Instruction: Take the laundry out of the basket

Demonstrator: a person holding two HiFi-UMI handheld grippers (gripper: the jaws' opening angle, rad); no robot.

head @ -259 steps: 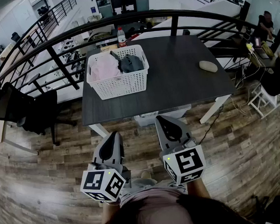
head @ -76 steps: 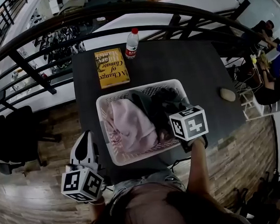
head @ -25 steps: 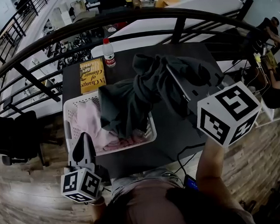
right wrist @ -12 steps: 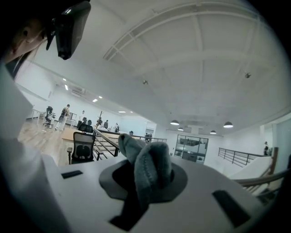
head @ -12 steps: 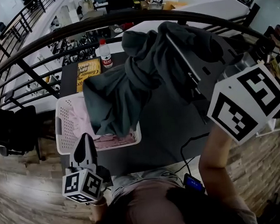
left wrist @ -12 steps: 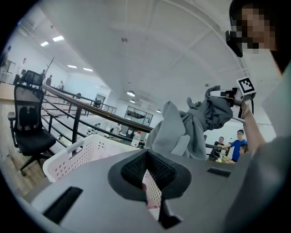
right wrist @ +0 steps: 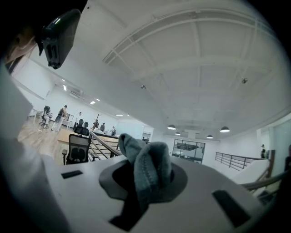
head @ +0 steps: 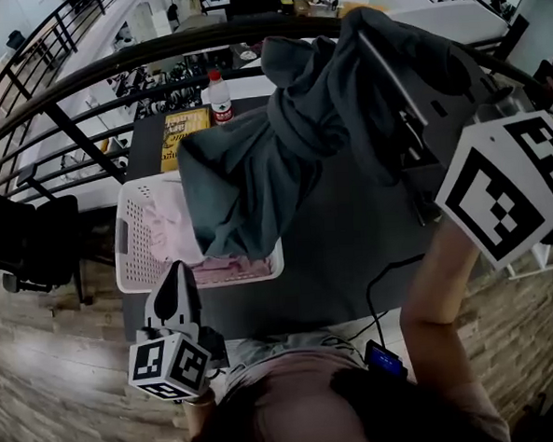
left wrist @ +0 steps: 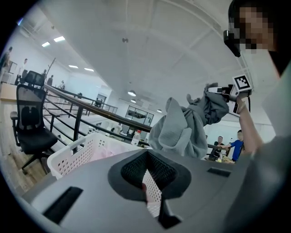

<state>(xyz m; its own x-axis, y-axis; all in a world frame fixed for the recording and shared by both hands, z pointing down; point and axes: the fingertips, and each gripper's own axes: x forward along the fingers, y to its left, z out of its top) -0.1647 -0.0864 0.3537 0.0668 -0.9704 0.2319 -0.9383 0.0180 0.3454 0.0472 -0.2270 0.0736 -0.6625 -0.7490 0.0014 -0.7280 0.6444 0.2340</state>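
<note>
Raised since the earlier frames, the right tongs (right wrist: 146, 175) are clenched on the grey garment (head: 255, 170), which hangs below them and is judged clear of the basket (head: 130, 262). The left tongs (head: 175, 279) are held closed on nothing, just short of the basket. Pink laundry (head: 169, 222) is left inside, ahead of the left tongs. One item is judged out; at least one remains.
</note>
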